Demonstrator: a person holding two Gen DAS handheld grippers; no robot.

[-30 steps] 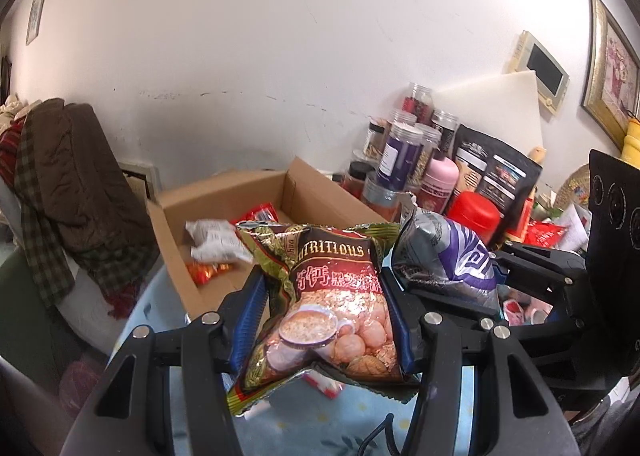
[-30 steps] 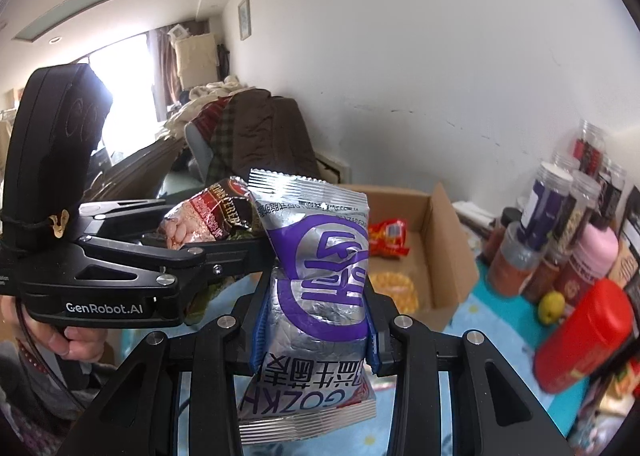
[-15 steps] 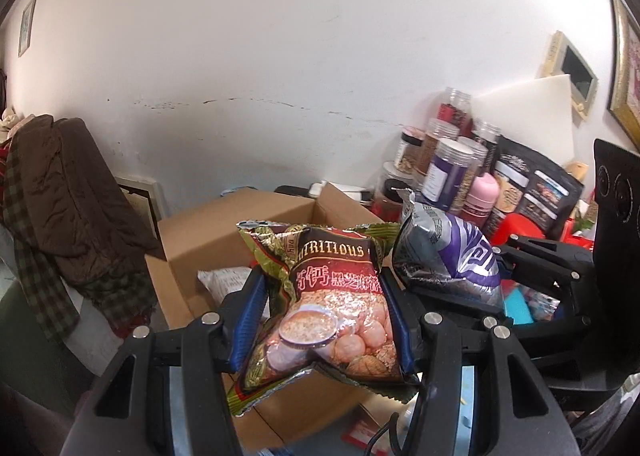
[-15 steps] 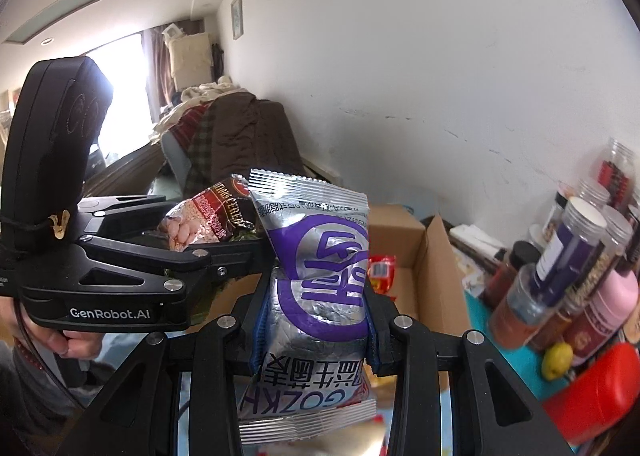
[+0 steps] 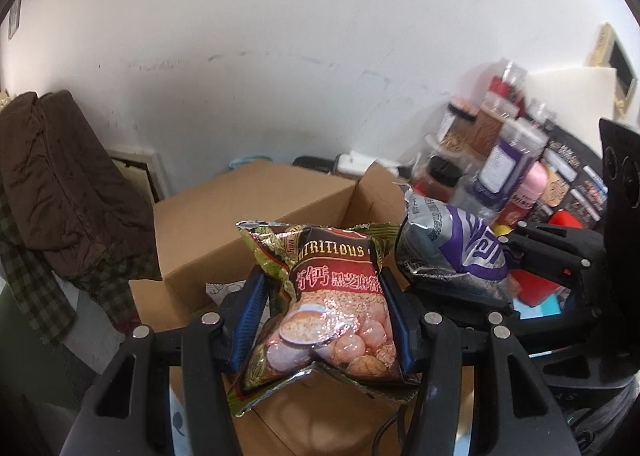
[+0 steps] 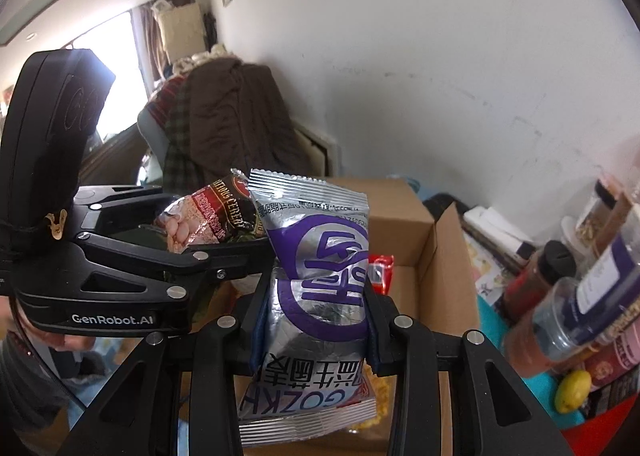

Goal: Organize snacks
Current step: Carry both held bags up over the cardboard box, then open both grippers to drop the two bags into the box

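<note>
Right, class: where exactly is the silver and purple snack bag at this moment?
The silver and purple snack bag is clamped in the right gripper, above the open cardboard box, just right of the red snack bag in the left gripper.

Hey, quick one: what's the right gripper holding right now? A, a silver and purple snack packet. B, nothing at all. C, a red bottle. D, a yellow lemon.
A: in the right wrist view the right gripper has its jaws closed on the silver and purple snack packet, held above the open cardboard box.
</note>
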